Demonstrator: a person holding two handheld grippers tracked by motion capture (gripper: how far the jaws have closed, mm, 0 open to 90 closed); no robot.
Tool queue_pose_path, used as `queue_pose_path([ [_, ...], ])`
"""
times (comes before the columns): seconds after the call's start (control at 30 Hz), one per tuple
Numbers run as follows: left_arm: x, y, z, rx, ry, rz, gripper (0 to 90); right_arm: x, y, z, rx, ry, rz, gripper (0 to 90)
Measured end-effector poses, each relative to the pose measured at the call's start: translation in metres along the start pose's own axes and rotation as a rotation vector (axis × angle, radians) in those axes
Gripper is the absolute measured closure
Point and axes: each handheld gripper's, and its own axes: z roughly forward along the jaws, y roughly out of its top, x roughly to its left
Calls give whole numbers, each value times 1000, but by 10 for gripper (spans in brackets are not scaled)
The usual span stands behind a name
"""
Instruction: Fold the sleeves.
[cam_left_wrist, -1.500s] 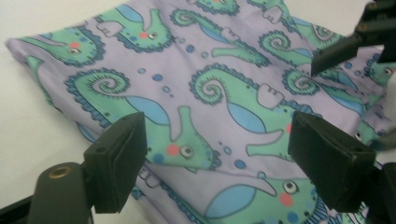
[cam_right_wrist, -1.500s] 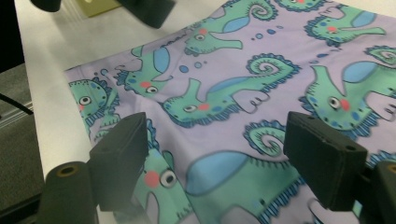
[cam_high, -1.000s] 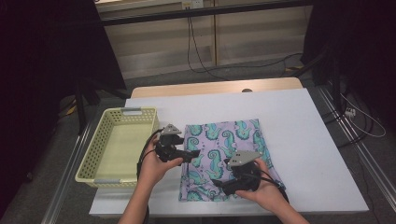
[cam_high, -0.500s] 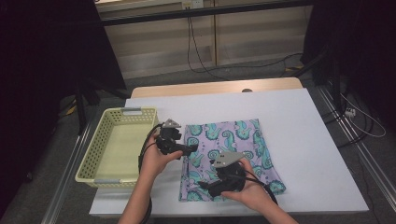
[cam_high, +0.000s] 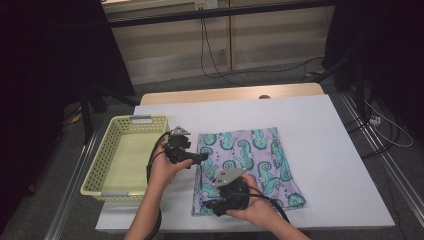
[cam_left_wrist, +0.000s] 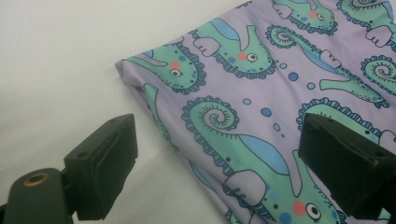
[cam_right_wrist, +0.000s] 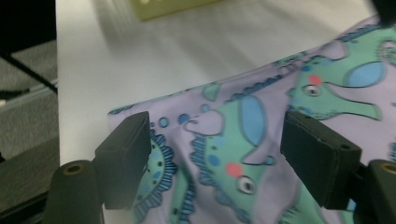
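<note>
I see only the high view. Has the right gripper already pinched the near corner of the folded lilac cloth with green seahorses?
Observer: Not yet. The right gripper has just been closing its jaws, but they stand open, with the lilac seahorse cloth showing between them, unpinched.
Operator: And the left gripper?
Observer: The left gripper is open too, with one jaw over the white table and the other over the cloth.
</note>
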Motion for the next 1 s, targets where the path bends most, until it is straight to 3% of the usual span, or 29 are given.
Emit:
queue_pose_path([
  [0.13, 4, -1, 0, 5, 4, -5, 123, 8, 1, 10, 18, 20, -17, 242],
  [0.27, 5, -2, -1, 6, -1, -8, 124, 15, 1, 17, 63, 9, -54, 203],
  [0.47, 4, -3, 0, 10, 5, -4, 124, 23, 1, 21, 76, -11, -99, 170],
  [0.7, 2, 0, -3, -2, 6, -6, 126, 24, -2, 20, 74, -21, -81, 174],
  [1.0, 3, -1, -6, -8, 26, -7, 127, 23, -2, 18, 72, -31, -68, 245],
])
